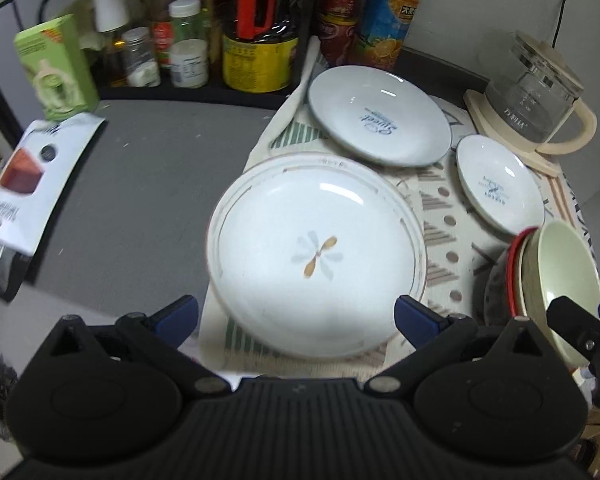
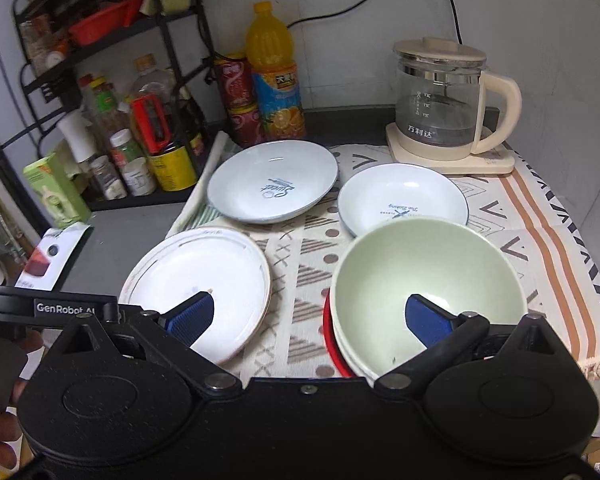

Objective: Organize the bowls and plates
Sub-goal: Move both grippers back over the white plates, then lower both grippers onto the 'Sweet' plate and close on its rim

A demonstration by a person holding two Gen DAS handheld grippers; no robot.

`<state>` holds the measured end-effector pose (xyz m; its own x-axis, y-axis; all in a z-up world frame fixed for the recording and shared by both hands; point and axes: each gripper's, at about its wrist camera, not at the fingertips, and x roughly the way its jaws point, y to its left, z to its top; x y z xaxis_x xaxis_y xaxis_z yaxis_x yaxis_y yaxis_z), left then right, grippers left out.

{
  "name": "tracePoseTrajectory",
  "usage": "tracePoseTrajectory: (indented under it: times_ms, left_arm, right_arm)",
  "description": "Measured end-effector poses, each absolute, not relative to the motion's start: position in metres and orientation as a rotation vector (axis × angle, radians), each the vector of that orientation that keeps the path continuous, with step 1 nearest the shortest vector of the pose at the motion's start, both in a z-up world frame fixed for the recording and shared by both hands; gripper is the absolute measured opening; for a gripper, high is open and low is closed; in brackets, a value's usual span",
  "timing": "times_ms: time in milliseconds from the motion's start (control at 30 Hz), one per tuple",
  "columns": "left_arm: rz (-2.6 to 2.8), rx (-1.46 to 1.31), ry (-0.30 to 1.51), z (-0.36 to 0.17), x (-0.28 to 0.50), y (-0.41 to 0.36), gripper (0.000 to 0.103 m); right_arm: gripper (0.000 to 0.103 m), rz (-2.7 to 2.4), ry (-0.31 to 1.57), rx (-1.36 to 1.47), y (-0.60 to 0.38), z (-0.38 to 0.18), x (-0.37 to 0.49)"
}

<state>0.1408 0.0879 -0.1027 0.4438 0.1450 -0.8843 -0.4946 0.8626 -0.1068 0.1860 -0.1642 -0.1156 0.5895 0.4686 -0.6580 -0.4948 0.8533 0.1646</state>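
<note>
Grey countertop [image 2: 116, 236] — patterned cloth [image 2: 500, 248] over its right part; snack packet [image 2: 48, 256] near left, kettle base [image 2: 452, 156] far right on the cloth.

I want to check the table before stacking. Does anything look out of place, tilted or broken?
Nothing looks broken or spilled. Only the bowl stack seems odd: in the left wrist view the green bowl leans on its side over the red one. The three plates lie flat on the cloth.

White walls [image 2: 540, 20] meet at a corner. A black rack [image 2: 40, 76] stands at left on a grey counter [image 1: 140, 184]. A patterned cloth [image 2: 520, 240] covers the right side.
</note>
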Motion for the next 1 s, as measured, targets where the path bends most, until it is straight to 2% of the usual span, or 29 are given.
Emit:
tracePoseTrajectory:
  times_ms: [567, 733, 800, 1000]
  left_arm:
    - [0.290, -0.404, 1.041, -0.114, 0.246, 0.161, 0.101]
    - [0.243, -0.409, 1.043, -0.120, 0.276, 0.175, 0.100]
    - [0.224, -0.412, 1.039, -0.124, 0.288, 0.180, 0.098]
    - [0.172, -0.445, 1.049, -0.136, 0.317, 0.192, 0.085]
  right_arm:
    - [0.101, 0.444, 0.810, 0.030, -0.098, -0.115, 0.268]
    - [0.088, 0.387, 0.842, 0.088, -0.083, -0.118, 0.295]
    - [0.086, 0.379, 0.852, 0.115, -0.078, -0.120, 0.304]
    - [0.076, 0.338, 0.921, 0.173, -0.059, -0.135, 0.329]
